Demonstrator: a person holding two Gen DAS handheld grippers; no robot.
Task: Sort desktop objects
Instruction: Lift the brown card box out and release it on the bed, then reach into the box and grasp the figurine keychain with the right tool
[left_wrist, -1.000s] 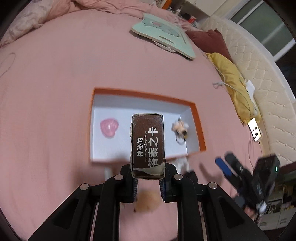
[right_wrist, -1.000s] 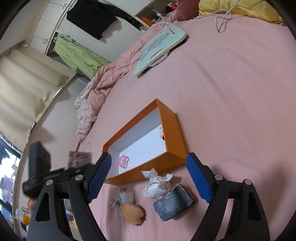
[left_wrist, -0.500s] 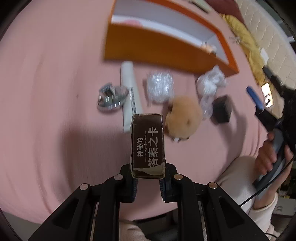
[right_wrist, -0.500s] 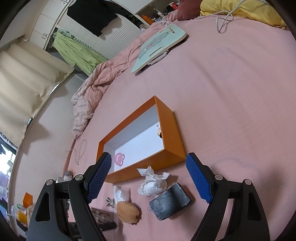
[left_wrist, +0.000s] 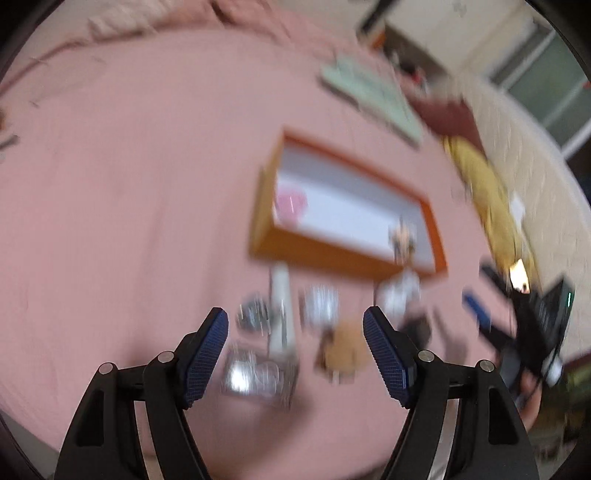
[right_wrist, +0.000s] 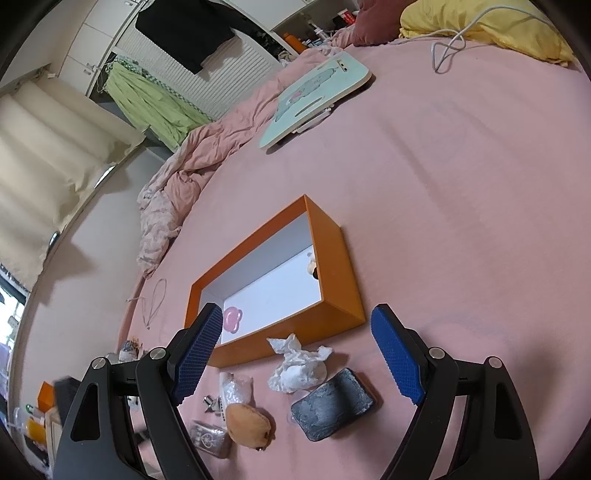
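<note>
Left hand-held gripper: jaws just opened, nothing between them; card box lies on bed.
Right hand-held gripper: released, empty, near orange box.

Both looking steeply down along own jaws over the pink bed, close above; left view blurred. Sharing the orange box and small clutter near it.
</note>
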